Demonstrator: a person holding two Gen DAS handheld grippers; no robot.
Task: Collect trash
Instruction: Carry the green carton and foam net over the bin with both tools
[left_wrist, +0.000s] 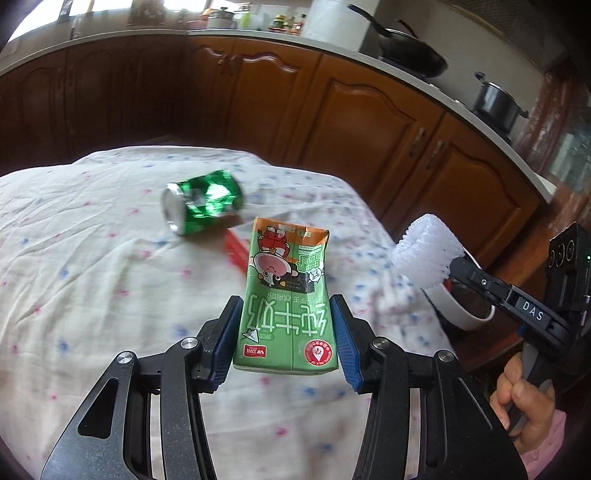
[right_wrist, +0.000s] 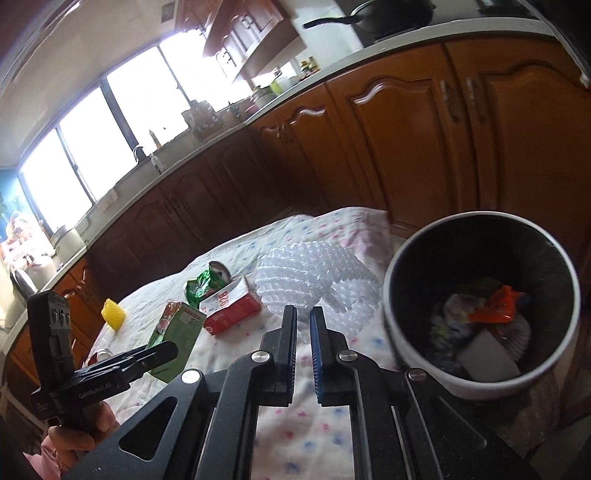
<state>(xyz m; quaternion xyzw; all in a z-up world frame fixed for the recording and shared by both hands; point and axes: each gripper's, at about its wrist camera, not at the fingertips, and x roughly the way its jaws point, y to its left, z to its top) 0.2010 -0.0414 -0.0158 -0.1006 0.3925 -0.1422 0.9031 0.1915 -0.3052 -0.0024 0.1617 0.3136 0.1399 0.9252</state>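
Observation:
My left gripper (left_wrist: 286, 308) is shut on a green milk carton (left_wrist: 286, 302) and holds it above the cloth-covered table (left_wrist: 92, 295); the carton also shows in the right wrist view (right_wrist: 177, 332). A crushed green can (left_wrist: 201, 201) lies on the table beyond it, next to a red and white box (right_wrist: 231, 308). My right gripper (right_wrist: 303, 314) is shut on a white foam net (right_wrist: 314, 280), which also shows in the left wrist view (left_wrist: 424, 251), beside a white trash bin (right_wrist: 480, 306) with trash in it.
A yellow foam piece (right_wrist: 112, 313) lies at the far left of the table. Brown kitchen cabinets (left_wrist: 369, 122) run behind the table. A pan (left_wrist: 410, 55) and a pot (left_wrist: 495, 103) stand on the counter.

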